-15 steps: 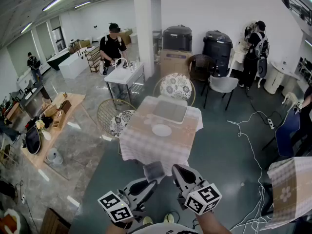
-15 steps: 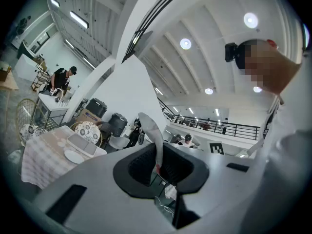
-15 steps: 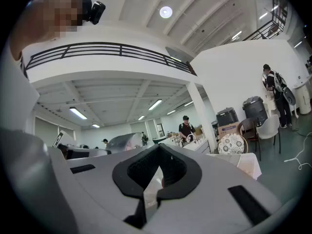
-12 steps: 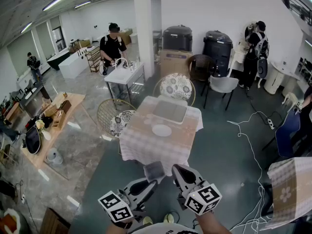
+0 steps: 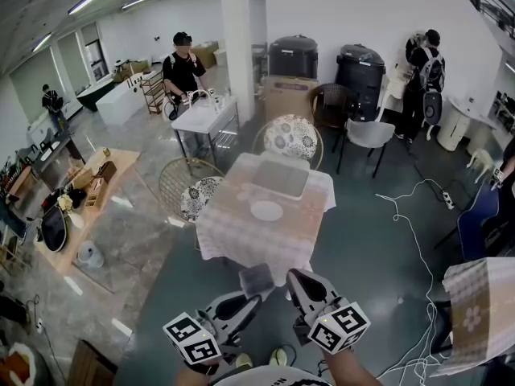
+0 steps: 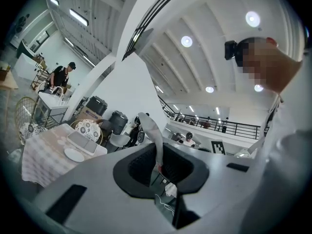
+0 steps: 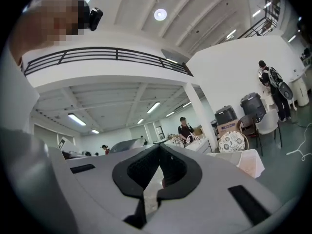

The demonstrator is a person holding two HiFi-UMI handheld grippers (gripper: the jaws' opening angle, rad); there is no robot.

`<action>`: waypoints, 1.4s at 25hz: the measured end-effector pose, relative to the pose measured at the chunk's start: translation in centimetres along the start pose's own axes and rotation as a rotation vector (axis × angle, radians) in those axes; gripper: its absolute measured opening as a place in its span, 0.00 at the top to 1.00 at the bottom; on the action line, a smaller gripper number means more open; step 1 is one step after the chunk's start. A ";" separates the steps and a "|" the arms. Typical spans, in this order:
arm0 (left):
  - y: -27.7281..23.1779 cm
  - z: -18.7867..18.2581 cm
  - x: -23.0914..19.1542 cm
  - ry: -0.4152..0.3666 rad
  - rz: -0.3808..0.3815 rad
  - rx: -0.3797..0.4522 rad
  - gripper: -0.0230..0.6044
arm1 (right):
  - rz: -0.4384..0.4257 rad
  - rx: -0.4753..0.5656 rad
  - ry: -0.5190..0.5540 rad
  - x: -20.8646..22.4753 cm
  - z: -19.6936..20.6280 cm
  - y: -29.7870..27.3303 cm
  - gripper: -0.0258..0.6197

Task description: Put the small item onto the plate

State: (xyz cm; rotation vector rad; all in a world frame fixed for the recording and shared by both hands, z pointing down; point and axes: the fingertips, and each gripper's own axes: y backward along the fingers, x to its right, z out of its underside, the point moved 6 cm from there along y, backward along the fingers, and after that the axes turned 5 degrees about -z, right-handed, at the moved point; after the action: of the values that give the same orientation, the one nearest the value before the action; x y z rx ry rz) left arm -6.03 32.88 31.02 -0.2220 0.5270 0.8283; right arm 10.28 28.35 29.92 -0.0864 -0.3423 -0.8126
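Well short of the plate [image 5: 266, 211], my left gripper [image 5: 251, 297] was clamped on the small grey item [image 5: 256, 280], pinching its lower edge. It looked thin, light and probably limp, so I judged an edge grip sufficient. My right gripper [image 5: 298, 281] was closed and empty.

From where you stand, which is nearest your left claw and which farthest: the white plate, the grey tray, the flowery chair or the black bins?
From the left claw, going by the head view:
1. White plate, on the near half of the table.
2. Grey tray, on the table's far half.
3. Flowery chair, just behind the table.
4. Black bins, right at the back.
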 end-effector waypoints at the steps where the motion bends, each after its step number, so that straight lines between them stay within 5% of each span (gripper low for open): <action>1: 0.0 0.0 -0.2 0.001 -0.003 -0.003 0.89 | -0.011 0.024 -0.026 0.2 -0.1 0.1 0.94; 20: -3.8 -0.3 -2.3 -0.003 -0.052 -0.032 0.89 | -0.029 0.035 -0.027 4.0 -0.5 -0.2 0.94; 35: -11.3 -4.4 -14.4 -0.001 0.002 -0.093 0.89 | 0.074 0.018 -0.001 11.7 -1.1 -11.0 0.94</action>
State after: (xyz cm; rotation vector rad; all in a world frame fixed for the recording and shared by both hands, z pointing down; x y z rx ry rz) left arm -7.19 14.47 34.75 -0.3067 0.4877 0.8554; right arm 10.03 12.42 32.14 -0.0824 -0.3451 -0.7359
